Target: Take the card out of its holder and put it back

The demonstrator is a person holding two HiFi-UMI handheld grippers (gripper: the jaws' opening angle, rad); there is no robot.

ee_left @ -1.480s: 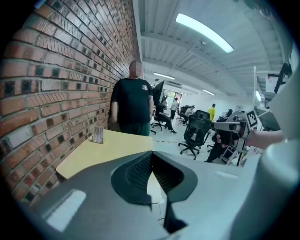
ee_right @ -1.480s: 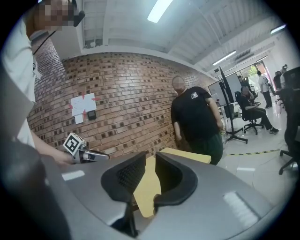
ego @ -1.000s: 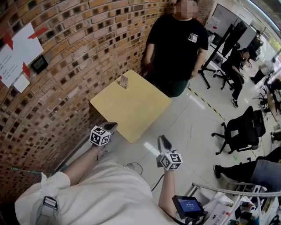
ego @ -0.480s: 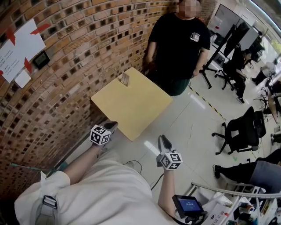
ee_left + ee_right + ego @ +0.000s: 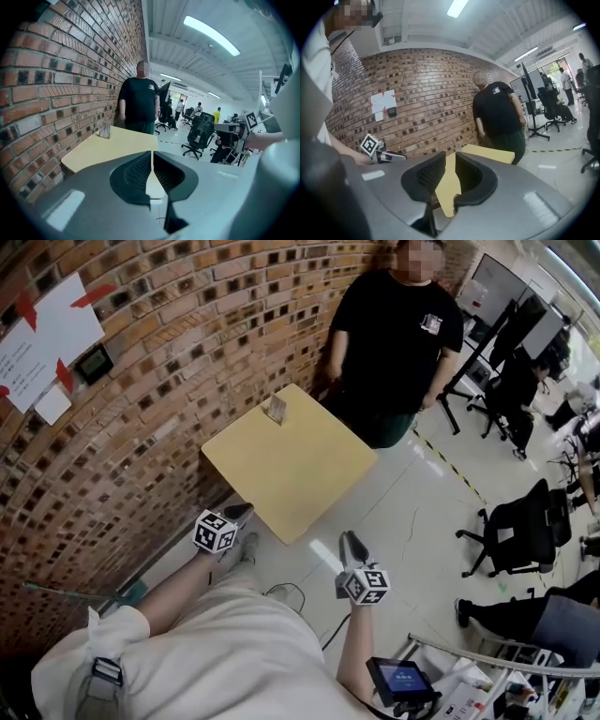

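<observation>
A small card in its clear holder (image 5: 276, 410) stands upright at the far left edge of the yellow square table (image 5: 300, 474), close to the brick wall. The left gripper view shows the card holder (image 5: 105, 130) far off on the table (image 5: 122, 145). Both grippers hang short of the table's near corner, well away from the card. My left gripper (image 5: 238, 513) has its jaws together with nothing in them (image 5: 151, 157). My right gripper (image 5: 352, 542) holds its jaws a little apart, empty (image 5: 450, 161), and the table (image 5: 487, 153) shows beyond them.
A person in a black shirt (image 5: 394, 343) stands at the table's far side. The brick wall (image 5: 141, 381) runs along the left, with papers (image 5: 52, 334) taped on it. A black office chair (image 5: 511, 531) and seated people are on the right. A small screen (image 5: 401, 679) sits near my right elbow.
The head view has shifted slightly, so the table and the standing person sit a bit further right. Both grippers keep their places and their jaws look the same.
</observation>
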